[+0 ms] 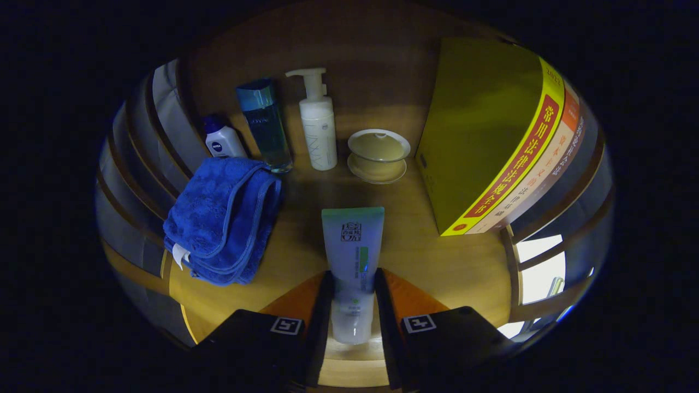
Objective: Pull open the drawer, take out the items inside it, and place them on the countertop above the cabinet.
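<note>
Soft plastic, the flat squeeze tube (353, 267) lies on the wooden worktop (437, 262), pinched between both fingers of the tongs (353, 305). Left lies a plush folded blue towel (221, 218); far beyond stand a pump bottle (318, 128) and lidded cup (378, 154); right, thick books (491, 136).

1. The tube (353, 256) runs down between the gripper (353, 305) fingers, and its lower sides tuck behind them, so whether both fingers press on it is unclear.
2. The small white bottle (223, 143) loses its base behind the folded blue towel (221, 218).
3. Beside the yellow book (486, 136), the second book (551, 169) shows just its spine; its cover is hidden.
4. Through the slats on the right, a bright patch (540, 267) is too washed out to make out.
</note>
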The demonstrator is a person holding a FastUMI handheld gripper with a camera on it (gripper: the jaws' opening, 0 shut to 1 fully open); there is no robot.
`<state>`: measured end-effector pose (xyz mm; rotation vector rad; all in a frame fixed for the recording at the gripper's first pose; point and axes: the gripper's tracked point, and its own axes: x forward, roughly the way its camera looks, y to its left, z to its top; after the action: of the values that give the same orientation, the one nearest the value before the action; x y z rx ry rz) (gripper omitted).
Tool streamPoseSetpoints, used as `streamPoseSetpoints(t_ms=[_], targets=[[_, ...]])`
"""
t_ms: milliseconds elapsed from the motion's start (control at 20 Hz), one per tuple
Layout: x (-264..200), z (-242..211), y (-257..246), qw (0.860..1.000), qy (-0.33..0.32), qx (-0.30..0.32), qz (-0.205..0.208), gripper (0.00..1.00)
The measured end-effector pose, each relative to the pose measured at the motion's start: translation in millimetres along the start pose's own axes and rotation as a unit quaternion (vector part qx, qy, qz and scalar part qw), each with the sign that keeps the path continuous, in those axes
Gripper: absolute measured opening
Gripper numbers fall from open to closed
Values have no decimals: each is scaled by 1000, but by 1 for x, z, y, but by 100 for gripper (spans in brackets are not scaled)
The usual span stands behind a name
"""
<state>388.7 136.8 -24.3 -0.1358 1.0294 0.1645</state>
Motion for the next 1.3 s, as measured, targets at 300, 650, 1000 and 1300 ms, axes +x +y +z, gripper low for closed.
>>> streamPoseSetpoints(t_ms=[300,650,1000,1300], targets=[[-20,2,-1,999,-39,25,10,67],[-75,-37,-13,992,-110,56,13,98],[-157,-87,-24,975,-212,53,24,99],[-200,-158,-20,956,-272,90,63,99]])
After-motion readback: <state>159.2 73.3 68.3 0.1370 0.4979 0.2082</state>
